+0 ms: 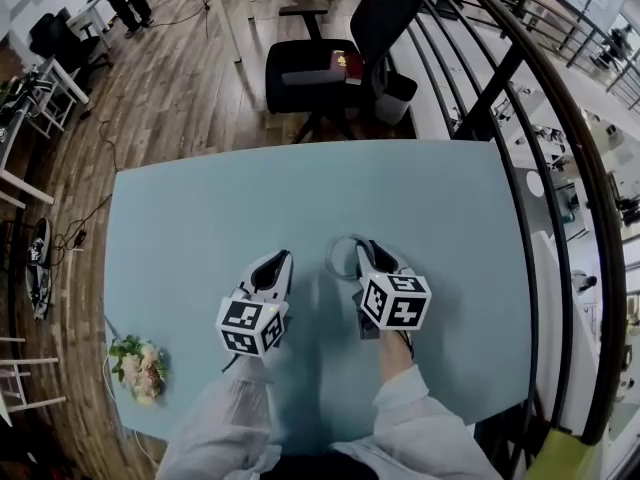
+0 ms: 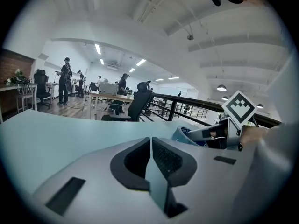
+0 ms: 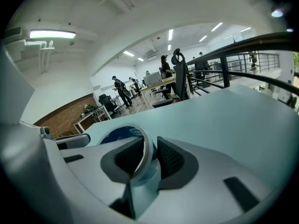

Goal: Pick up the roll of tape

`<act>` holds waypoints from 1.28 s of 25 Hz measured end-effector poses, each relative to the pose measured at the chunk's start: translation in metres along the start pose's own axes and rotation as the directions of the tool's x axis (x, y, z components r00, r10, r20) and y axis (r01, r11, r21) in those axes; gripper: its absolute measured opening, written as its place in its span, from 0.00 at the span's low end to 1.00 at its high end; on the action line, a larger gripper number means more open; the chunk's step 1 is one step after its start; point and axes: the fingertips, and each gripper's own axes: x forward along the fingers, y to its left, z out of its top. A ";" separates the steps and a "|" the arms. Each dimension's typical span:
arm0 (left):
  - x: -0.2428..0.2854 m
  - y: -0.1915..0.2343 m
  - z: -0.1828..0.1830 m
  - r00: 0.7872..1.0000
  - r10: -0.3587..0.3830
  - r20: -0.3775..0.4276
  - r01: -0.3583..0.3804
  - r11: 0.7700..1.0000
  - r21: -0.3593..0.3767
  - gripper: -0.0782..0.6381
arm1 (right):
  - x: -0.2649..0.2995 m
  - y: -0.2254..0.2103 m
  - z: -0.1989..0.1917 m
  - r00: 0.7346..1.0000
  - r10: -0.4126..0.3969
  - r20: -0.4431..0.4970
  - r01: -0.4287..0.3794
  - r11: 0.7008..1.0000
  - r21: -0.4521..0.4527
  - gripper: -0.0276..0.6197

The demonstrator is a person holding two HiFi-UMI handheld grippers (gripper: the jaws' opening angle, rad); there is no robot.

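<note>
Right gripper (image 3: 150, 148): jaws clamped on the roll of tape (image 3: 122, 134), held by its wall, over the pale blue table (image 1: 200, 218).
Left gripper (image 2: 150, 146): at its 9 o'clock, jaws pressed together, empty.

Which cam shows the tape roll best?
Right gripper view: the tape roll sits up close, its wall pinched in the right claw, blue inside showing. Head view gives only a pale arc; left gripper view a sliver.
</note>
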 end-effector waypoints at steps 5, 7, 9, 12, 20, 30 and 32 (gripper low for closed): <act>-0.017 -0.019 0.007 1.000 -0.031 0.005 0.031 0.999 0.041 0.15 | -0.031 0.004 0.004 0.998 -0.035 0.047 0.033 0.999 0.026 0.19; -0.026 -0.025 0.008 0.999 -0.041 0.004 0.041 0.998 0.047 0.15 | -0.044 0.004 0.003 0.997 -0.048 0.062 0.045 0.998 0.045 0.19; -0.033 -0.030 0.009 0.999 -0.046 0.004 0.046 0.998 0.051 0.15 | -0.057 0.005 0.002 0.995 -0.063 0.079 0.058 0.997 0.059 0.19; -0.046 -0.035 0.011 0.999 -0.053 0.003 0.053 0.997 0.052 0.15 | -0.078 0.008 -0.002 0.992 -0.085 0.097 0.078 0.994 0.073 0.19; -0.078 -0.061 0.022 0.995 -0.100 0.020 0.098 0.993 0.059 0.15 | -0.137 0.017 -0.011 0.978 -0.143 0.149 0.132 0.988 0.083 0.19; -0.122 -0.082 0.003 0.989 -0.145 0.009 0.144 0.989 0.037 0.15 | -0.209 0.026 -0.038 0.951 -0.221 0.215 0.197 0.972 0.126 0.18; -0.131 -0.087 0.000 0.988 -0.153 0.007 0.153 0.988 0.037 0.15 | -0.223 0.028 -0.044 0.946 -0.233 0.226 0.209 0.970 0.127 0.18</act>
